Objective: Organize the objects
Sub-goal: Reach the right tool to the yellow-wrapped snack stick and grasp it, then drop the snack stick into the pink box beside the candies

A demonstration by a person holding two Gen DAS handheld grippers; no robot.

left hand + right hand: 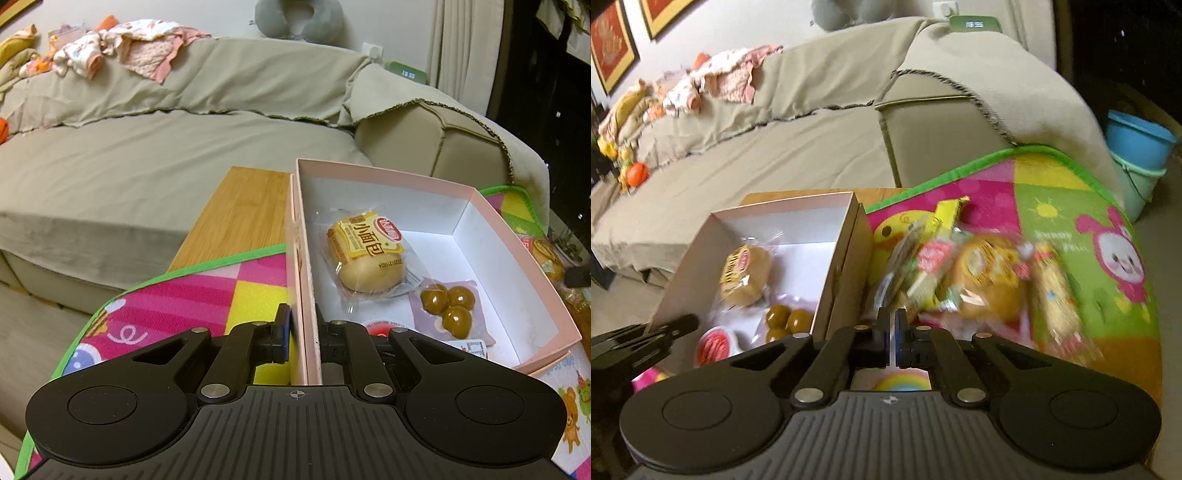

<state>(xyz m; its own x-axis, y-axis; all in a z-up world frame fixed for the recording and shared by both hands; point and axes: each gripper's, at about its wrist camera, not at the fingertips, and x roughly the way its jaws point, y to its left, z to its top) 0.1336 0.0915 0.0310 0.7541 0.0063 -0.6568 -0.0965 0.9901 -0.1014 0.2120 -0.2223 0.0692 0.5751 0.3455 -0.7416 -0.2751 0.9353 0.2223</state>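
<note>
A pink box (517, 254) with a white inside stands on a colourful mat. In it lie a wrapped bun (365, 258), a pack of brown balls (448, 306) and a red-lidded cup (380, 326). My left gripper (303, 332) is shut on the box's left wall. The box also shows in the right wrist view (846, 251), with the bun (746, 273) and cup (714, 345) inside. My right gripper (894, 332) is shut on a clear snack wrapper (890, 280) at the near edge of a snack pile (982, 280) right of the box.
The mat (1071, 206) covers a wooden table (240, 214). A beige sofa (147, 147) with clothes (122, 48) stands behind. Blue tubs (1137, 144) stand at the far right.
</note>
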